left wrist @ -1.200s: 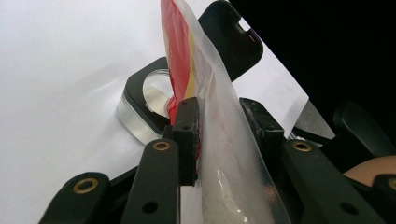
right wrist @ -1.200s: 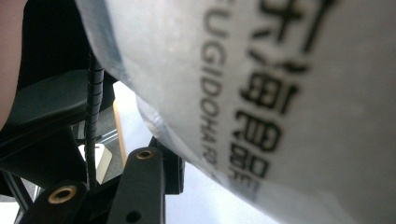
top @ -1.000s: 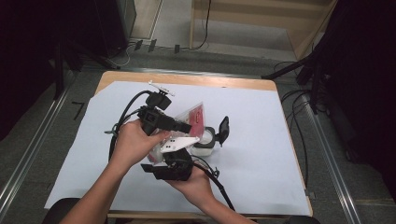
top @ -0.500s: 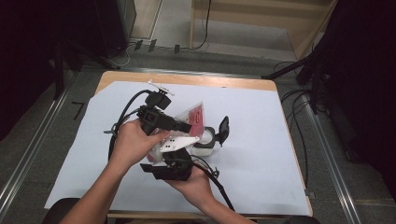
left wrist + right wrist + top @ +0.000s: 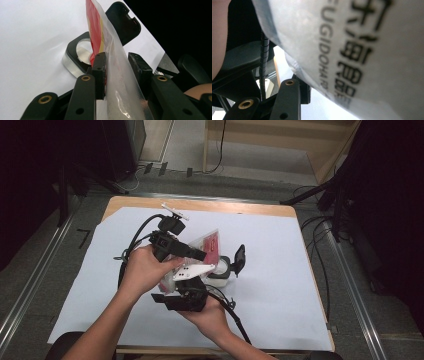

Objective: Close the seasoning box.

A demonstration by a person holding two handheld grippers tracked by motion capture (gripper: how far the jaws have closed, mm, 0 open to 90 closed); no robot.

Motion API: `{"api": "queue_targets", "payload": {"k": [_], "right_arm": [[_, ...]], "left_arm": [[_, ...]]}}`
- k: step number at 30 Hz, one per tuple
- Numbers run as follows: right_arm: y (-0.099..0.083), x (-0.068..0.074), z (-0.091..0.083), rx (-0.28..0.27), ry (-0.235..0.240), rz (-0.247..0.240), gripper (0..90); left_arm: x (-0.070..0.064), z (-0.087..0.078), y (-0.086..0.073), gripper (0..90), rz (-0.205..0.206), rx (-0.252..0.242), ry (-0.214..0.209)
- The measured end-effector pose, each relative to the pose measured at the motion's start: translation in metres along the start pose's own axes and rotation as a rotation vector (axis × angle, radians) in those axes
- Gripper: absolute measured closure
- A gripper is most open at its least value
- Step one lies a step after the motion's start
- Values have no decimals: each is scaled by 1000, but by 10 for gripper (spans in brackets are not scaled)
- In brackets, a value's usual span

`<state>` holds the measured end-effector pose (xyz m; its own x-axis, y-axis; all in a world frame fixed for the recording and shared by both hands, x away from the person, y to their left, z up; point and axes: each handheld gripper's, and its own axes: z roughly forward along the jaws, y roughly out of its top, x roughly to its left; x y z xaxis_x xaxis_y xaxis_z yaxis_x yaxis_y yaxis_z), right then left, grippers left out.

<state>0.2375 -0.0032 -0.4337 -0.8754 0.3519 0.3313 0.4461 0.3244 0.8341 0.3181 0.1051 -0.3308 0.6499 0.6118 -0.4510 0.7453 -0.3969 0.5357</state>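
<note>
A plastic bag (image 5: pixel 212 244), red at one end and clear at the other, hangs tilted over a small round container (image 5: pixel 220 269) whose black flip lid (image 5: pixel 239 259) stands open. My left gripper (image 5: pixel 202 255) comes in from the left and is shut on the bag (image 5: pixel 115 82), with the container's rim (image 5: pixel 75 58) and the lid (image 5: pixel 125 21) behind it. My right gripper (image 5: pixel 194 276) points up from below at the bag's near end. In the right gripper view the printed bag (image 5: pixel 352 50) covers one jaw, and the other finger (image 5: pixel 305 91) presses against its edge.
A white sheet (image 5: pixel 280 290) covers the wooden table (image 5: pixel 240 208). Cables trail from both grippers toward the person. Metal rails (image 5: pixel 355 305) run along the floor on both sides, and more cables lie on the floor at the right.
</note>
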Motion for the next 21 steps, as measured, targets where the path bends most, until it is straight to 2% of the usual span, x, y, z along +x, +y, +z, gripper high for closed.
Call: {"api": "queue_targets", "payload": {"k": [8,18,21], "right_arm": [[2,-2,-2,-5,1,7,627],[2,-2,-1,-1,2,4,627],[4,-3,0,3,3,5,627]], "left_arm": [[0,0,4,691,6,12,-2],[0,0,4,690,-6,1,2],[2,-1,4,690,2,4,1]]}}
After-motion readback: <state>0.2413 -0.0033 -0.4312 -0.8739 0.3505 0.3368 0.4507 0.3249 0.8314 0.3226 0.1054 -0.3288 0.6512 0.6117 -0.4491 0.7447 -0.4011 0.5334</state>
